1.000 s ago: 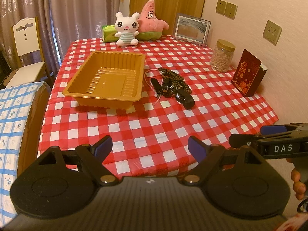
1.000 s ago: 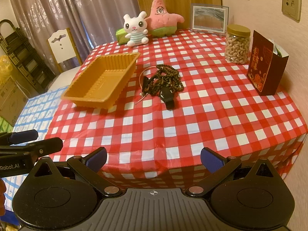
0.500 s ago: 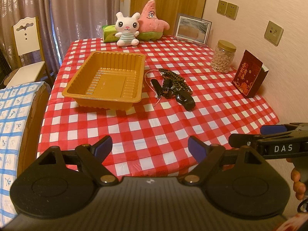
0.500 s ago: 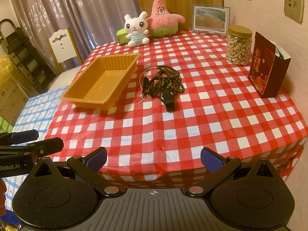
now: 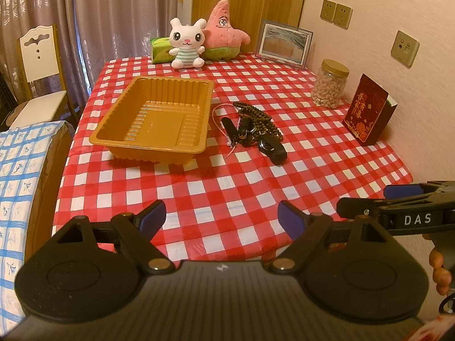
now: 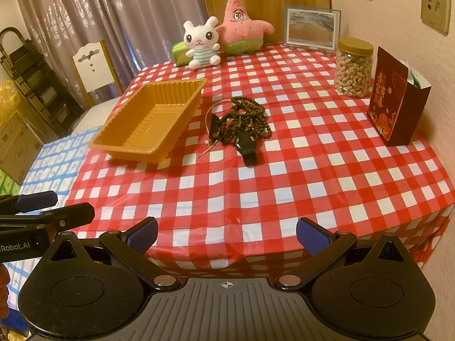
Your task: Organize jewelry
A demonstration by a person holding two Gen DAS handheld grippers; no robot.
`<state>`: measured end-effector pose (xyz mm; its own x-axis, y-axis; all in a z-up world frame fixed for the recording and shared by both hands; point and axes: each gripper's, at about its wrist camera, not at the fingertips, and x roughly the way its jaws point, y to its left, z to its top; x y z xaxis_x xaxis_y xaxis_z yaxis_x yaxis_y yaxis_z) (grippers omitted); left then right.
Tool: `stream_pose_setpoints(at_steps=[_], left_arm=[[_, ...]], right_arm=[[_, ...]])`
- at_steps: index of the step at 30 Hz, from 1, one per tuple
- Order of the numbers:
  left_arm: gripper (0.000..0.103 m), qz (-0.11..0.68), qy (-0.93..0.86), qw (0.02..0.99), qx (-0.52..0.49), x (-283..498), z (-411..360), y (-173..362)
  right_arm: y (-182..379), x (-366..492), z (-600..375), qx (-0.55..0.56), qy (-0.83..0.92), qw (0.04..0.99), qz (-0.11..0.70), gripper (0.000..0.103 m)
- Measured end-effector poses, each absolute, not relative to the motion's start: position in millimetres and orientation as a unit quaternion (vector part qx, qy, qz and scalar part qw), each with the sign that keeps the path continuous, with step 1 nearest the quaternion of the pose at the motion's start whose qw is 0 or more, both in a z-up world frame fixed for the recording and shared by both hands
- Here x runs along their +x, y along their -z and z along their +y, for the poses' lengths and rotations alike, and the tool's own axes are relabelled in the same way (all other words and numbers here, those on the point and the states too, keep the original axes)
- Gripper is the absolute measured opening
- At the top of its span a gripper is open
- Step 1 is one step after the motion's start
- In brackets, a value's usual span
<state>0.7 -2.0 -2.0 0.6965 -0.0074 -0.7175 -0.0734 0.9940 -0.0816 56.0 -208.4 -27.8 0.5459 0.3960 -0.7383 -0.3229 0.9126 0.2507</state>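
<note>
We hold both tools wide open and empty at the near edge of the surface (image 5: 227, 193): the left tool (image 5: 220, 217) and, on its right, the right tool (image 6: 226, 231). Well ahead of both lies the jewelry pile (image 5: 250, 128), just right of the empty tray (image 5: 153, 122) and apart from it. We judge the bead strands (image 6: 250, 113) light, limp and tangled, so lifting one may drag its neighbours. The thin pink cord (image 5: 216, 116) looks slippery and hard to pinch. The black watch (image 6: 246, 146) seems stiffer; its band, nearest us, offers the firmest hold.
</note>
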Motion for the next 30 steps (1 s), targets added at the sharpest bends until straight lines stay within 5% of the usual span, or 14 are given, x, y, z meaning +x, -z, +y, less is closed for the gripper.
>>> stream_pose_setpoints(at_steps=[30], left_arm=[[0.085,0.39,-0.02,0.919,-0.051,8.0,-0.8,2.9]], right_arm=[[30.7,67.6,-205.4,0.042,-0.21,0.877,0.431,0.103]])
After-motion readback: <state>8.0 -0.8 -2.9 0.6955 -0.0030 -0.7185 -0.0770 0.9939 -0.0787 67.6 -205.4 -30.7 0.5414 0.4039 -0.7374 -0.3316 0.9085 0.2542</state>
